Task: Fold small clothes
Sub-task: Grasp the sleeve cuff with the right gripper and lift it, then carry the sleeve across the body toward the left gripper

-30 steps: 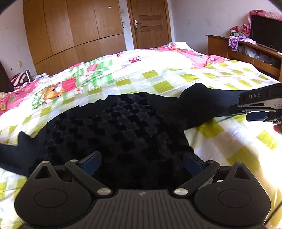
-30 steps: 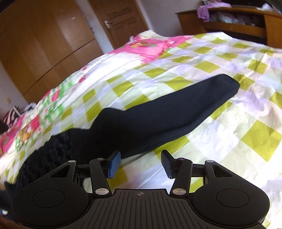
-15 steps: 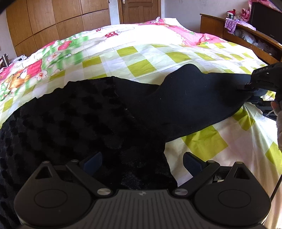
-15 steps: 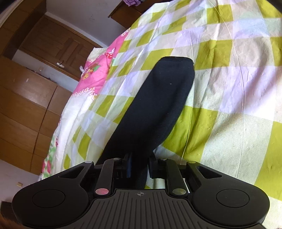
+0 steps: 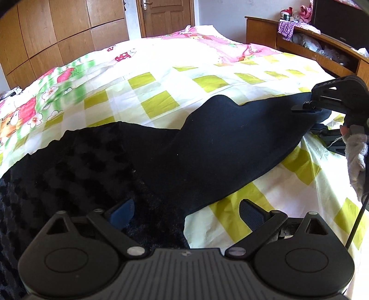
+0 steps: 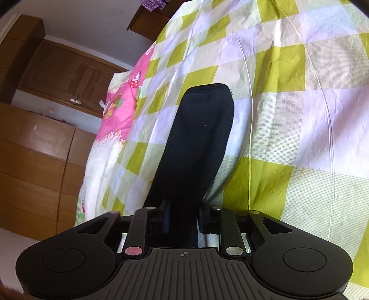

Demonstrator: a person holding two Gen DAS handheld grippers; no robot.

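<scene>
One black garment (image 5: 129,161), long-sleeved, spread on checked bedsheet (image 5: 161,101); body textured w/ darker blotch pattern, sleeves plain. Body lies at L side of L wrist view. Sleeve (image 5: 230,138) runs out to the R; its long axis goes from body, lower L, toward R gripper (image 5: 309,108), upper R. R wrist view: sleeve (image 6: 198,147) runs away from cam along the finger line, cuff end (image 6: 207,88) pointing far from cam, hem edge squared off, resting on sheet (image 6: 299,115). R gripper (image 6: 183,221): fingers drawn close, pinching sleeve fabric between them. L gripper (image 5: 186,207): fingers spread wide, nothing between them; low over garment's near edge, L finger (image 5: 122,210) above the fabric, R finger (image 5: 251,211) above bare sheet. Gloved hand (image 5: 355,147) behind R gripper. Wooden wardrobe (image 5: 57,34) & door (image 5: 166,16) beyond bed
</scene>
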